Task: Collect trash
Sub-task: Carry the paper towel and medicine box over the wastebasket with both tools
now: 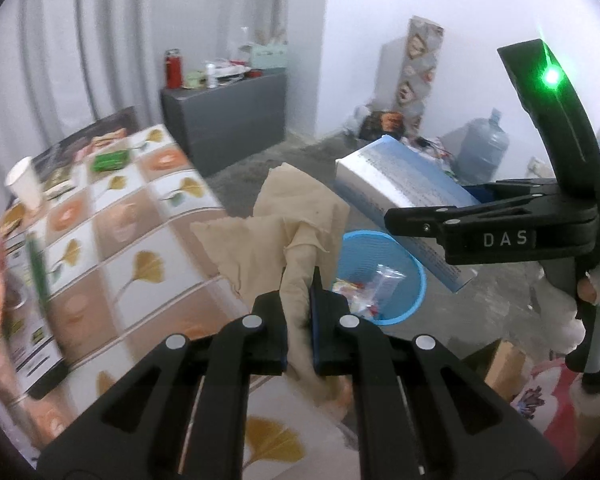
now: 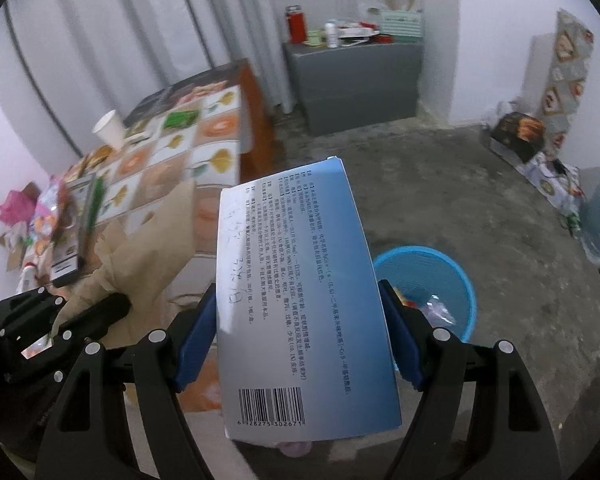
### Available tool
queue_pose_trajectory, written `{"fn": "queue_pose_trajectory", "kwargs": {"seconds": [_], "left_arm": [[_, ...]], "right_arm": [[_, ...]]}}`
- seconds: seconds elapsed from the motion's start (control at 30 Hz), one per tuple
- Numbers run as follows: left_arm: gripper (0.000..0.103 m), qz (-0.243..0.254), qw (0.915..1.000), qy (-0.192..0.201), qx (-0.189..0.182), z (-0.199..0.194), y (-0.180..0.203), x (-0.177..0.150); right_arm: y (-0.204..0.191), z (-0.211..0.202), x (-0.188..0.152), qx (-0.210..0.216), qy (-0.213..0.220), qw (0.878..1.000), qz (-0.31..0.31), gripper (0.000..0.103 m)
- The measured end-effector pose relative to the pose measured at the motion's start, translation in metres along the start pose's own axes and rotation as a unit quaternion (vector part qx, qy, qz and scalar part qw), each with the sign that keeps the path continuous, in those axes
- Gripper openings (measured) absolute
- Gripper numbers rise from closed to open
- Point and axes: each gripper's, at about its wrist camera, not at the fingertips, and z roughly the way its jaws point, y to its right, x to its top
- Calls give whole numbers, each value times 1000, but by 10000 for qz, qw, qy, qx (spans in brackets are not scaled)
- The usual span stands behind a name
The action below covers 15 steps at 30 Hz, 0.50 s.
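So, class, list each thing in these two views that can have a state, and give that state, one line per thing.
left gripper: shut on the beige napkin
beige napkin: crumpled, held up off the table
right gripper: shut on the blue box
blue box: closed, held above the floor near the bin
blue bin: upright on the floor, some wrappers inside
paper cup: upright on the table

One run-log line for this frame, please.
left hand-held gripper: shut on brown paper | right hand-held gripper: shut on blue box | blue bin: below, holds wrappers
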Motion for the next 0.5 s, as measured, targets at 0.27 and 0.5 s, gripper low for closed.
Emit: {"fn": "queue_pose_trajectory", "kwargs": {"seconds": [0.27,0.5], "left_arm": [[7,-140,9940,-660,-863,59,39,23],[7,-120,9847,-1272,-1187,132,76,33]], "right_arm": [[68,1,-7,-358,-50,9983,457,74],[131,34,-16,-543,-475,9931,929,74]]}}
